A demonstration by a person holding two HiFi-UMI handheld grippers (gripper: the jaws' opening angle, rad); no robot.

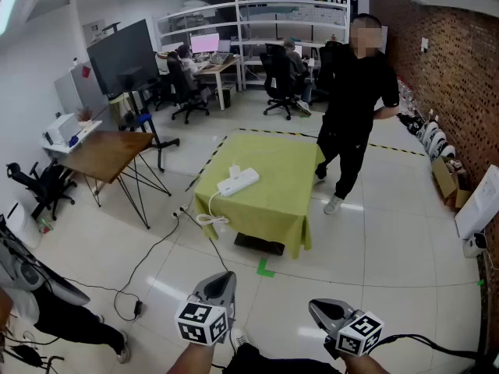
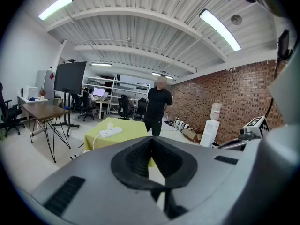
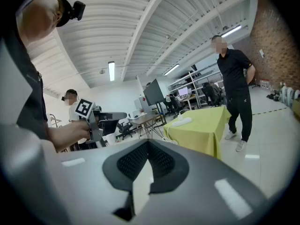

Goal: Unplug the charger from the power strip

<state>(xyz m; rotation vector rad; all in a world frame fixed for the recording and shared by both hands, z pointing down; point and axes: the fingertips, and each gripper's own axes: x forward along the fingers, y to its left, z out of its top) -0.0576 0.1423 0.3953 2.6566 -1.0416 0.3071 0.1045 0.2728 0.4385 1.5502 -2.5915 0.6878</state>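
A white power strip (image 1: 238,181) lies on a small table under a yellow-green cloth (image 1: 273,201), a few steps ahead of me. A white charger (image 1: 235,170) stands plugged into its far end. The strip's white cord (image 1: 209,218) hangs off the table's left side. My left gripper (image 1: 224,276) and right gripper (image 1: 316,307) are held low near my body, far from the table, both shut and empty. In the left gripper view the strip (image 2: 110,132) shows beyond the shut jaws (image 2: 151,140). In the right gripper view the strip (image 3: 182,121) lies past the shut jaws (image 3: 148,142).
A person in black (image 1: 355,100) stands at the table's far right corner. A wooden table (image 1: 109,153) and a screen on a stand (image 1: 123,57) are to the left. A dark cable (image 1: 152,252) runs over the floor. Boxes (image 1: 446,179) line the brick wall.
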